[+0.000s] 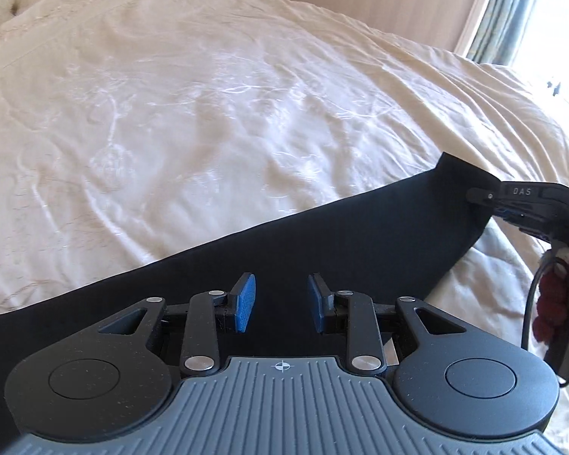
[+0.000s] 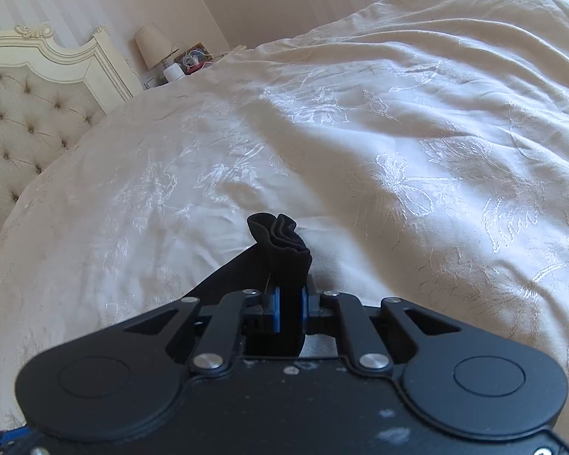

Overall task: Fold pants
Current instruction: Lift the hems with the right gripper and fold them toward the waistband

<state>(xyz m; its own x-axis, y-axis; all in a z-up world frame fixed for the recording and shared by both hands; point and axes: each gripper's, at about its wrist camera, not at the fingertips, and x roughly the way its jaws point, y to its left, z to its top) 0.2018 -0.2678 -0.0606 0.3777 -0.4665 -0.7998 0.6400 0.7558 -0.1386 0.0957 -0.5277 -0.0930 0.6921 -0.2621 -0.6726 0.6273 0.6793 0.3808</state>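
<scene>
Black pants (image 1: 322, 235) lie as a long dark band across the cream bedspread (image 1: 208, 113) in the left wrist view. My left gripper (image 1: 281, 297) is open, its blue pads (image 1: 244, 301) apart just above the cloth, holding nothing. My right gripper (image 2: 290, 309) is shut on a bunched end of the pants (image 2: 280, 242), which sticks up beyond the pads. It also shows in the left wrist view (image 1: 474, 195) at the right, pinching the far right end of the band and lifting it a little.
A tufted cream headboard (image 2: 26, 121) stands at the left. A bedside table with a lamp (image 2: 153, 45) and small items lies beyond the bed. A bright window with blue curtains (image 1: 493, 11) is at the right. The bedspread (image 2: 398, 132) is wrinkled.
</scene>
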